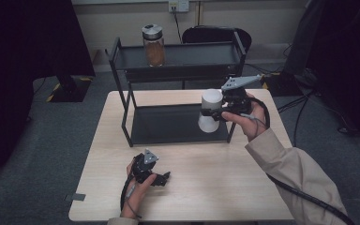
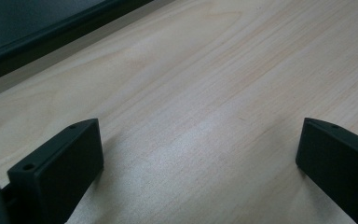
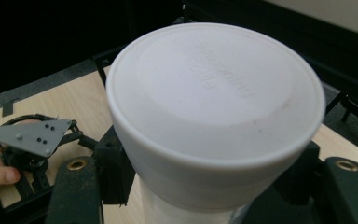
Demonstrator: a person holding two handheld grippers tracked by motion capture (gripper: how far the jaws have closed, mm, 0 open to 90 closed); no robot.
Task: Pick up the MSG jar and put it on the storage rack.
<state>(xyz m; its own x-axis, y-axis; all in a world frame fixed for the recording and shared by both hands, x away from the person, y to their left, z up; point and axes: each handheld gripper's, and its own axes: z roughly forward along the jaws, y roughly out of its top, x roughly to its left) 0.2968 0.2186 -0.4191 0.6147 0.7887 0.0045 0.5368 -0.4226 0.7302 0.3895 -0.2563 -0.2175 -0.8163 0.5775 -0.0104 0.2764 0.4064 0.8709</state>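
One white jar (image 1: 211, 110) is in hand: a white-capped container held clear of the table (image 1: 187, 197), in front of the rack's (image 1: 178, 70) right end, above the edge of its lower shelf (image 1: 168, 124). Its long axis runs near upright, slightly tilted, cap up; in the right gripper view the cap (image 3: 214, 88) faces the camera. The right gripper (image 1: 225, 110) clamps it from the side, its jaws closed on the body below the cap.

There are two jars in all. The second, a glass jar (image 1: 153, 46) with brown contents and a dark lid, stands upright on the top shelf, towards its left end.

Two grippers: the left gripper (image 1: 161, 178) rests low over the table's near side, jaws spread wide with nothing between them but bare wood. One rack, two shelves, one table.
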